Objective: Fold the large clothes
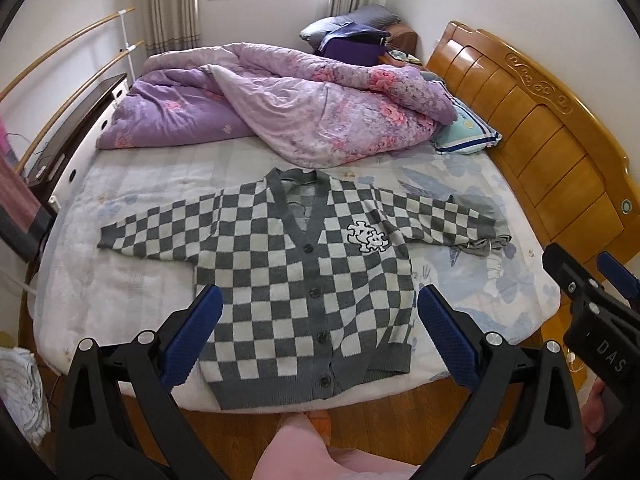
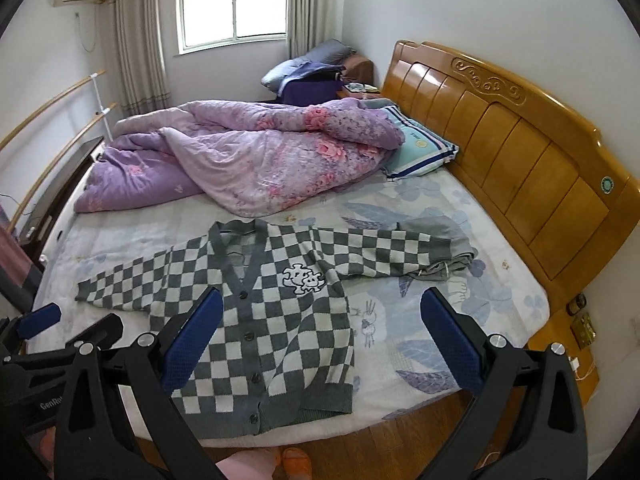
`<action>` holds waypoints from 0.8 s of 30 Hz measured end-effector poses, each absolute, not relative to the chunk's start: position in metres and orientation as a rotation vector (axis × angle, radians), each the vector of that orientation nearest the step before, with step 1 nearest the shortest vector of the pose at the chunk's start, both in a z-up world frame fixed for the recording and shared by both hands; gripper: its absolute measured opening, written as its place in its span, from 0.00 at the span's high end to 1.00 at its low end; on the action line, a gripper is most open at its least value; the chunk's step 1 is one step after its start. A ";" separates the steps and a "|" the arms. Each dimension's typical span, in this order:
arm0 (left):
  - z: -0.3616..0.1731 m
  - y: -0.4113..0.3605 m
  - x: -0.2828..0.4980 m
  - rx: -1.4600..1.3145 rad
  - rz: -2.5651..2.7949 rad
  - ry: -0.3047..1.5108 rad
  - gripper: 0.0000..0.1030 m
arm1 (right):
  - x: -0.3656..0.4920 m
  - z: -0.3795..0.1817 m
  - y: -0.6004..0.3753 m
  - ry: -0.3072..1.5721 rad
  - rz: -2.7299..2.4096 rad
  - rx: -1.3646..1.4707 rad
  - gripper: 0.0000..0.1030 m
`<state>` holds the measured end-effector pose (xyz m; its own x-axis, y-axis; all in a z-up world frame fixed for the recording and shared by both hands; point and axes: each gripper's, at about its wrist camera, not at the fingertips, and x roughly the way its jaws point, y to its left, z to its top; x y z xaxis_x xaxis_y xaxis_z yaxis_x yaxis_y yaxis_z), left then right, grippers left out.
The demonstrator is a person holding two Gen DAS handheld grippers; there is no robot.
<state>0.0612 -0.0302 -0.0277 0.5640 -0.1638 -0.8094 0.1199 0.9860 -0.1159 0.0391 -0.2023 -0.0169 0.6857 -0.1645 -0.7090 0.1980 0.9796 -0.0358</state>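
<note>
A grey-and-white checkered cardigan [image 1: 304, 280] lies flat and buttoned on the bed, sleeves spread left and right, hem at the near edge. It also shows in the right wrist view [image 2: 272, 320]. Its right sleeve end rests on a grey garment [image 1: 486, 236], which also shows in the right wrist view [image 2: 444, 252]. My left gripper [image 1: 318, 308] is open and empty, held above the cardigan's lower half. My right gripper [image 2: 322, 314] is open and empty, above the cardigan's right side. Each gripper shows at the edge of the other's view.
A crumpled purple floral quilt [image 1: 280, 112] fills the far half of the bed. A teal pillow [image 1: 466, 136] lies by the wooden headboard [image 1: 540, 128] on the right. The bed sheet [image 1: 120, 280] is bare left of the cardigan. Wooden floor [image 2: 420, 440] runs below the near edge.
</note>
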 end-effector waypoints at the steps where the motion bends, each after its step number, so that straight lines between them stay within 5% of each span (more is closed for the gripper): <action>1: -0.028 -0.029 0.069 -0.046 -0.173 0.958 0.05 | 0.044 -0.017 -0.200 0.790 -0.209 0.041 0.07; 24: -0.044 0.007 0.149 -0.023 -0.211 1.025 0.05 | 0.112 -0.031 -0.165 0.902 -0.248 0.038 0.07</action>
<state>0.1489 0.0069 -0.0440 0.5004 -0.1850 -0.8458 0.1637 0.9795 -0.1174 0.1116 -0.1654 -0.0312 0.5939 -0.1973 -0.7800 0.2294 0.9707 -0.0709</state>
